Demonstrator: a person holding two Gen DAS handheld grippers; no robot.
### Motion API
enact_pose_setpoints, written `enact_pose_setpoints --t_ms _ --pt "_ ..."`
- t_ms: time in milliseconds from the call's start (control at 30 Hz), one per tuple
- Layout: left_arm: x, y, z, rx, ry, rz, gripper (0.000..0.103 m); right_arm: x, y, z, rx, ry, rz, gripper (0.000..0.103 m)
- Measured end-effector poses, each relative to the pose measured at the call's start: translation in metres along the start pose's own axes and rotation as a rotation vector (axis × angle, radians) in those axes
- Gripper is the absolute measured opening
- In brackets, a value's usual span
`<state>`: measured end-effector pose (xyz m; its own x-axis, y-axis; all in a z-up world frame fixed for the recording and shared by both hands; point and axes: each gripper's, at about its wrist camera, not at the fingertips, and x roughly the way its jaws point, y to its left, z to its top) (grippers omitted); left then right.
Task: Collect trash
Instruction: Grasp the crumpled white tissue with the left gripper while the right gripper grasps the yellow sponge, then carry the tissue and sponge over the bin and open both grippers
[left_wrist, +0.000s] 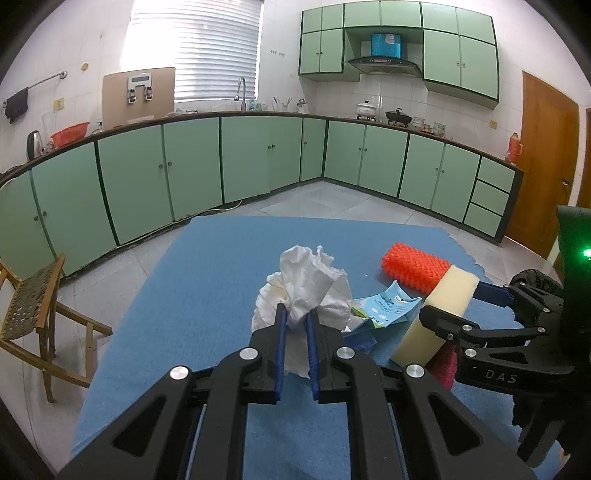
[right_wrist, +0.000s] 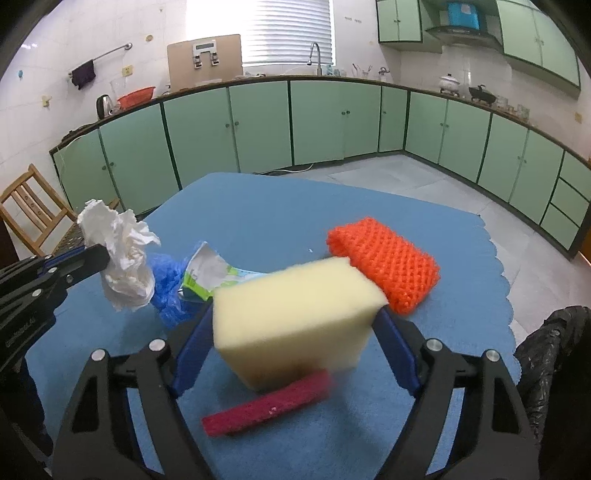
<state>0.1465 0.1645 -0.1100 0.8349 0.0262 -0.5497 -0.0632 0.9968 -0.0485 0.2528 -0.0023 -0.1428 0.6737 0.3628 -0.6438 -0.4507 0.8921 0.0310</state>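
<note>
My left gripper is shut on a crumpled white tissue, held above the blue table cloth; the same tissue shows at the left of the right wrist view. My right gripper has its blue pads against both sides of a pale yellow sponge block, which stands tilted; the sponge also shows in the left wrist view. A flat red scouring pad lies just below the sponge. A torn blue-and-white wrapper, a crumpled blue plastic piece and an orange mesh foam sleeve lie on the cloth.
A black bin bag sits at the table's right edge. A wooden chair stands on the floor to the left. Green kitchen cabinets run along the far walls beyond the tiled floor.
</note>
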Motion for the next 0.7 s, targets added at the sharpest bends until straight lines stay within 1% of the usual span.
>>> enact_pose_setpoints --t_ms 267,400,700 --pt "-0.007 -0.001 0.002 0.001 -0.027 -0.01 0.011 -0.029 -0.003 0.011 0.021 -0.076 0.019 0.077" --pt "-0.016 -0.007 0.009 0.013 -0.055 -0.022 0.011 -0.049 -0.002 0.02 0.025 -0.123 0.023 0.077" --pt "-0.035 -0.023 0.022 0.031 -0.099 -0.054 0.011 -0.09 -0.015 0.028 0.041 -0.185 -0.008 0.077"
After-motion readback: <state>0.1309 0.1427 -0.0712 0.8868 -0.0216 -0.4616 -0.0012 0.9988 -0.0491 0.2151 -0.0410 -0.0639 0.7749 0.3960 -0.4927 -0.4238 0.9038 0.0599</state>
